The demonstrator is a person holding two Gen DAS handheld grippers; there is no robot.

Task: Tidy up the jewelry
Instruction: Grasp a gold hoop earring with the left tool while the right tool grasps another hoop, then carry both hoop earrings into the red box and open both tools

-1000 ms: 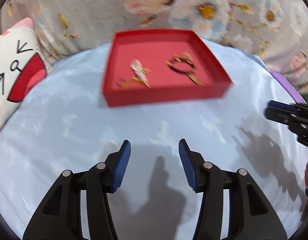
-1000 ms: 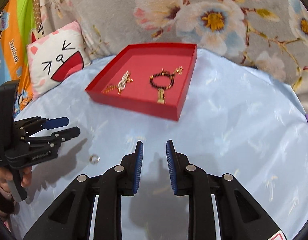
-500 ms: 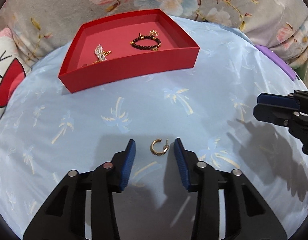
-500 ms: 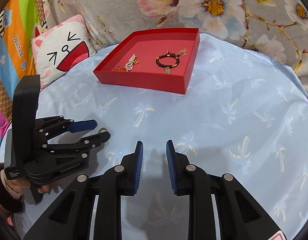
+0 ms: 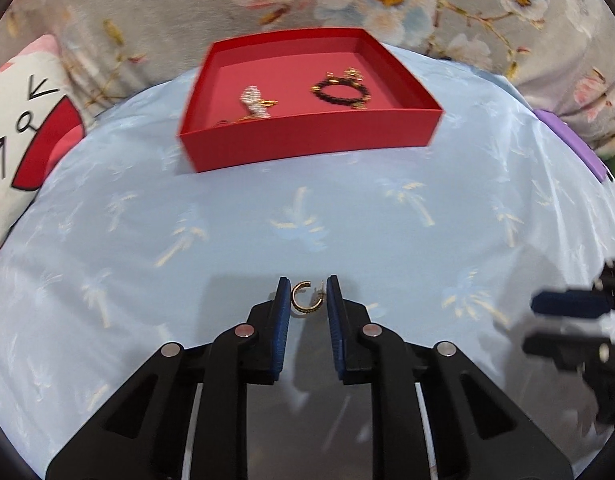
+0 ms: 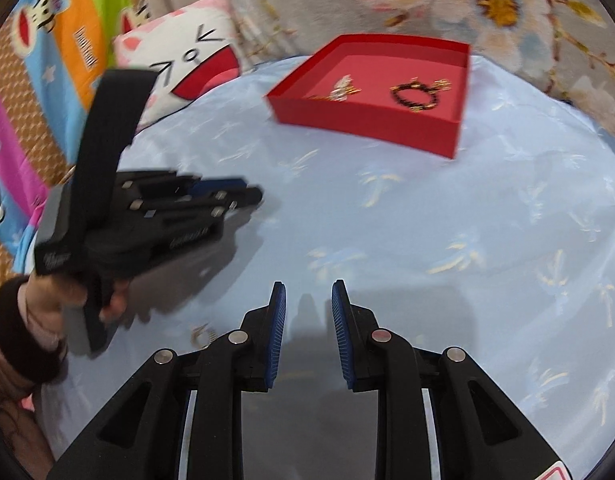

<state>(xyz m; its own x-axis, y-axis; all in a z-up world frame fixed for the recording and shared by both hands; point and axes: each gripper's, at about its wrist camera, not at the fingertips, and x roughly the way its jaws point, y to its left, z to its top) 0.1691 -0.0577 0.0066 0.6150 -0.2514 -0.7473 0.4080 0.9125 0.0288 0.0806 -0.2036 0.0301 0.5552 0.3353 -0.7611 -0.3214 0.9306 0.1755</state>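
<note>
In the left wrist view, a small gold hoop earring [image 5: 306, 301] is seen between the blue pads of the left gripper [image 5: 307, 300]. The fingers [image 5: 282, 320] are narrowed around it, the left pad touching the hoop and the right pad at its post; whether it is firmly clamped or lifted off the pale blue cloth [image 5: 147, 240] cannot be told. Farther back on the cloth stands a red tray [image 5: 307, 140], holding a dark beaded bracelet [image 5: 341, 94] and a silver and gold piece [image 5: 254, 105]. The right gripper [image 5: 567, 320] is blurred at the right edge.

In the right wrist view, the right gripper [image 6: 308, 320] is held above the cloth with its fingers [image 6: 277, 332] parted and nothing between them. A small ring [image 6: 203, 336] lies on the cloth just left of them. The left gripper [image 6: 243, 194] is seen from the side, blurred, its tips near together. The red tray [image 6: 367, 120] sits well beyond, near a cat-face cushion [image 6: 187, 60].
</note>
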